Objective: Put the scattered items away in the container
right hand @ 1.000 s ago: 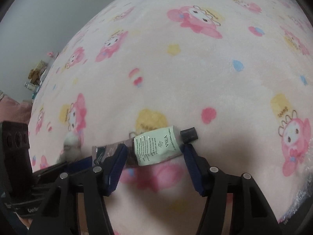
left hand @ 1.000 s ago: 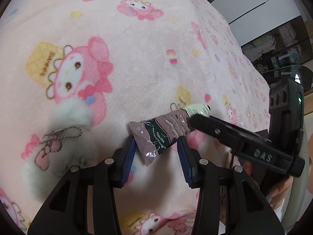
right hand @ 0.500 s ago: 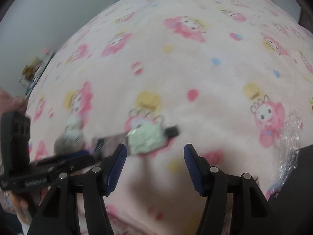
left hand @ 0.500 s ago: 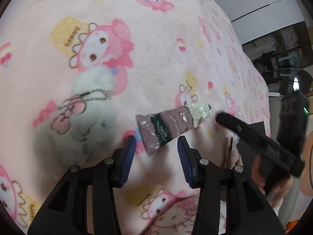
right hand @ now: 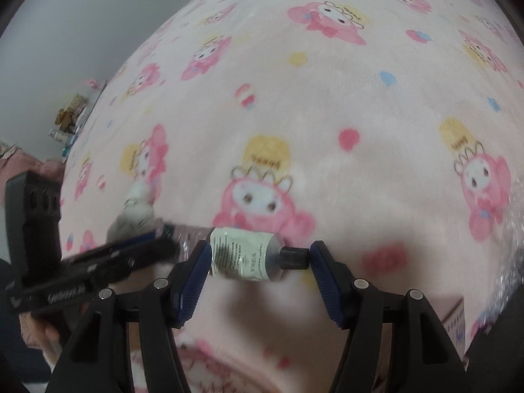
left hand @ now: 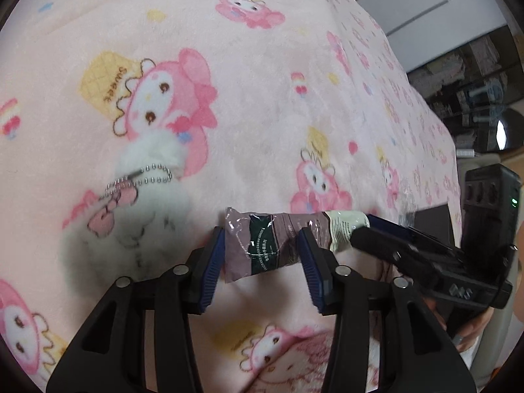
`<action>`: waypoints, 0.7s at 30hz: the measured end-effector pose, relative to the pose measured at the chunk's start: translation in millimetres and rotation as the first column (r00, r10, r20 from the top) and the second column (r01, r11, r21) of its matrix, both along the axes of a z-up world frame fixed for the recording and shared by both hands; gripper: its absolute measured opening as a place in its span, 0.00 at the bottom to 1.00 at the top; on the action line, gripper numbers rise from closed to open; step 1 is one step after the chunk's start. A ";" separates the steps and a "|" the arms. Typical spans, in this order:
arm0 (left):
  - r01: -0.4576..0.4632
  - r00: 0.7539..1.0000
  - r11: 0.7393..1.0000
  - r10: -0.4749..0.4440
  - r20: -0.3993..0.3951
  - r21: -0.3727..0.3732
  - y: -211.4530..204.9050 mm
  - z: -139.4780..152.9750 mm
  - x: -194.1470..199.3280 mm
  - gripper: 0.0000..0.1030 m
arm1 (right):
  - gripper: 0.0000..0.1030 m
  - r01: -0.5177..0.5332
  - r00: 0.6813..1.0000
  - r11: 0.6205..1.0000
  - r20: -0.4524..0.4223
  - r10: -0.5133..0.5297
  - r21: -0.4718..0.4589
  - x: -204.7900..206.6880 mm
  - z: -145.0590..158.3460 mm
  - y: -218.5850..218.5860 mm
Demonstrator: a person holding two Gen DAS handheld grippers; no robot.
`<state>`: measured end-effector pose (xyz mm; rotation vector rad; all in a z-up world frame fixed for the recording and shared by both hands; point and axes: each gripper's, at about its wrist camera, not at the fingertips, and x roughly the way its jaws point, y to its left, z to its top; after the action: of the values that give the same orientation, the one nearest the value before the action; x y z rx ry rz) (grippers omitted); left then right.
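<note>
A hand-cream tube point(left hand: 268, 245) with a mauve crimped end, dark green band and pale green neck lies on the pink cartoon blanket point(left hand: 262, 98). My left gripper point(left hand: 262, 255) is open with its blue pads either side of the crimped end. My right gripper point(right hand: 258, 262) is open around the pale green neck point(right hand: 242, 255) and black cap point(right hand: 293, 257); the right pad is next to the cap. A white fluffy keychain toy point(left hand: 144, 203) with a bead chain lies left of the tube, and shows small in the right wrist view point(right hand: 134, 213).
A dark box or container edge point(left hand: 432, 222) with clear plastic wrap sits at the blanket's right side; it also shows at lower right in the right wrist view point(right hand: 497, 321). Shelves and clutter stand beyond the bed. The blanket stretches far ahead.
Both grippers pulled back from the tube half a second ago and have come in around it again. The tube now lies more level between the pads.
</note>
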<state>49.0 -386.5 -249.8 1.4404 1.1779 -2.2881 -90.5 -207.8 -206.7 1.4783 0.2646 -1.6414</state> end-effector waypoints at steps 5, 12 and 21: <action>0.007 0.999 0.999 -0.009 0.049 0.042 2.6 -25.4 -3.7 0.53 | 0.58 0.011 1.000 0.999 -0.016 -0.010 0.041 14.6 -12.0 -1.0; 0.007 1.000 1.000 -0.007 0.015 0.021 10.3 2.5 6.0 0.52 | 0.55 0.030 0.999 0.998 -0.027 -0.028 0.064 21.5 -17.5 -1.9; 0.098 0.987 0.995 -0.098 -0.126 -0.003 59.0 76.6 7.6 0.51 | 0.54 0.152 0.981 0.986 -0.110 -0.158 -0.064 39.8 61.6 63.6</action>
<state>56.6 -327.5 -173.3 1.4029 1.1684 -2.4777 -50.7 -144.3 -145.1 1.3944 0.1688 -1.8469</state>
